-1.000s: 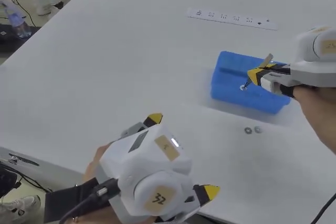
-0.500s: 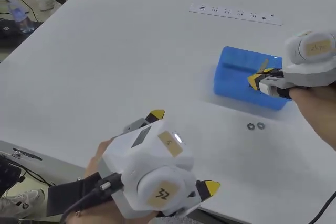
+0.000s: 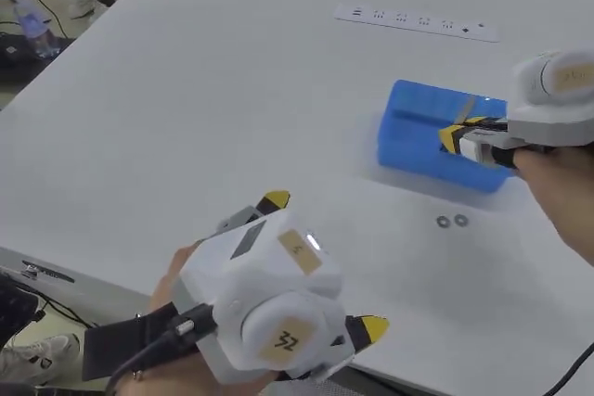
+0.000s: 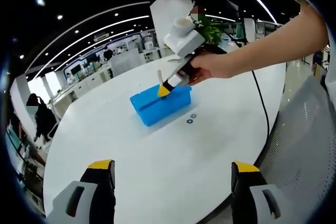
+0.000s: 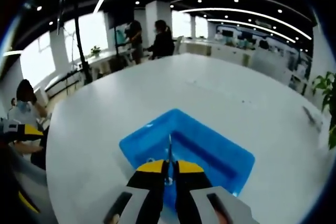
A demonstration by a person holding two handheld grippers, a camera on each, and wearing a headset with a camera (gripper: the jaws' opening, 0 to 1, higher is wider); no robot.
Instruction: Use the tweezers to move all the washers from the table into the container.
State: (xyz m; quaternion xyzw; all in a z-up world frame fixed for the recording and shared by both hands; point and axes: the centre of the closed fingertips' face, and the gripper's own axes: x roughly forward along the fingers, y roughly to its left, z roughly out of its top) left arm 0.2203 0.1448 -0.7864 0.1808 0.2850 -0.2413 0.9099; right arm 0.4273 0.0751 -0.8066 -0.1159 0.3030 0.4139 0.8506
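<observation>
Surface: plain white, no pattern. Container: solid bright blue. The two washers are dull silver-grey, and the power strip is white with small dark socket marks.

Left claw: white housing, black jaws capped in yellow, a pale tan label printed with dark numerals, a black cable and a black wrist strap.

Right claw: white-grey housing, black jaws with yellow tips, thin silver tweezers showing against the blue.
</observation>
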